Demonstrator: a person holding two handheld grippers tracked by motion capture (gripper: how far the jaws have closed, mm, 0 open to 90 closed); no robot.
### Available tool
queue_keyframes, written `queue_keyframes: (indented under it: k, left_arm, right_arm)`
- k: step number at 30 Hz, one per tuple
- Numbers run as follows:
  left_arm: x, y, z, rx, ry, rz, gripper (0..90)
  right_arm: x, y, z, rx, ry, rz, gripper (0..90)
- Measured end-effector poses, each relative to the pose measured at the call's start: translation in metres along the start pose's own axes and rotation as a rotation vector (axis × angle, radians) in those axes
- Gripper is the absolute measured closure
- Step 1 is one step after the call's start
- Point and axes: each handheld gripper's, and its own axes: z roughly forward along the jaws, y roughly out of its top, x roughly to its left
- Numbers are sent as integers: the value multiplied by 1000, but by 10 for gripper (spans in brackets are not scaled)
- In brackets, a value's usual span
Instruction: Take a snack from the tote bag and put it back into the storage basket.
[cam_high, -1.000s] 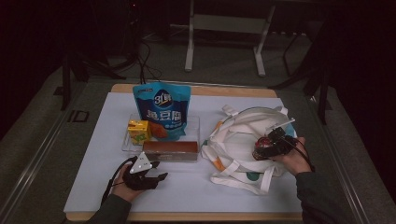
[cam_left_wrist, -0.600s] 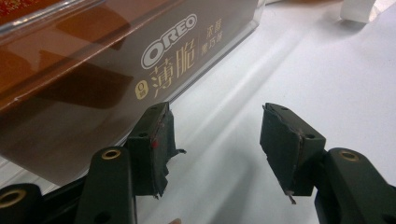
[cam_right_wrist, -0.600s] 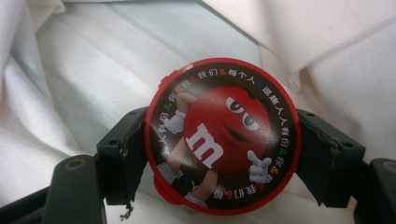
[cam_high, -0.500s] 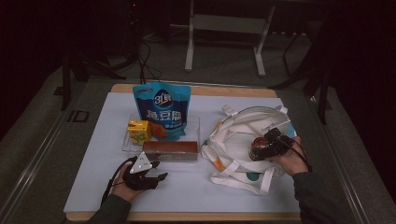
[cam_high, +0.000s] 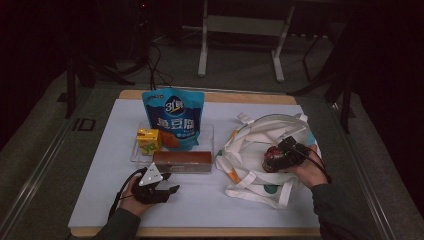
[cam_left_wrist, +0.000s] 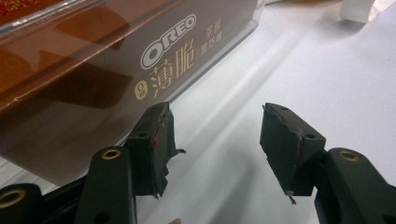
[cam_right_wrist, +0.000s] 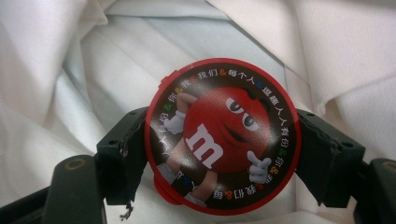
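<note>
Near the counter's (cam_high: 100, 200) front-left corner, left hand-held gripper (cam_high: 167, 184) resting, jaws apart and empty, just before the Oreo box (cam_high: 181, 161). Toward the right edge, right hand-held gripper (cam_high: 271, 161) clamped on the round M&M's tin (cam_right_wrist: 222, 135) over the white tote bag (cam_high: 250, 150).

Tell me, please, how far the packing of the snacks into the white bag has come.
In hand: the right gripper grips the round M&M's tin over the open white bag. Left: blue pouch, yellow carton and Oreo box remain by the tray. The left gripper is open beside the box.
</note>
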Motion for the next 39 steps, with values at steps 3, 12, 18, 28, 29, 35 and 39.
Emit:
queue_keyframes:
  k: [3, 12, 18, 28, 29, 35, 39]
  left_arm:
    - [0, 0, 0, 0, 0, 0, 437]
    - [0, 0, 0, 0, 0, 0, 437]
    - [0, 0, 0, 0, -1, 0, 437]
    - [0, 0, 0, 0, -1, 0, 437]
    - [0, 0, 0, 0, -1, 0, 437]
    - [0, 0, 0, -1, -1, 0, 437]
    - [0, 0, 0, -1, -1, 2, 437]
  right_arm:
    - [2, 2, -2, -7, 2, -12, 257]
    - [10, 10, -11, -27, 12, -41, 257]
    - [16, 16, -15, -33, 18, -66, 257]
    - [25, 25, -25, -47, 28, -102, 257]
    - [26, 26, -26, -48, 31, -103, 257]
    - [31, 30, -32, -58, 36, -121, 257]
    - [35, 33, -36, -67, 45, -133, 257]
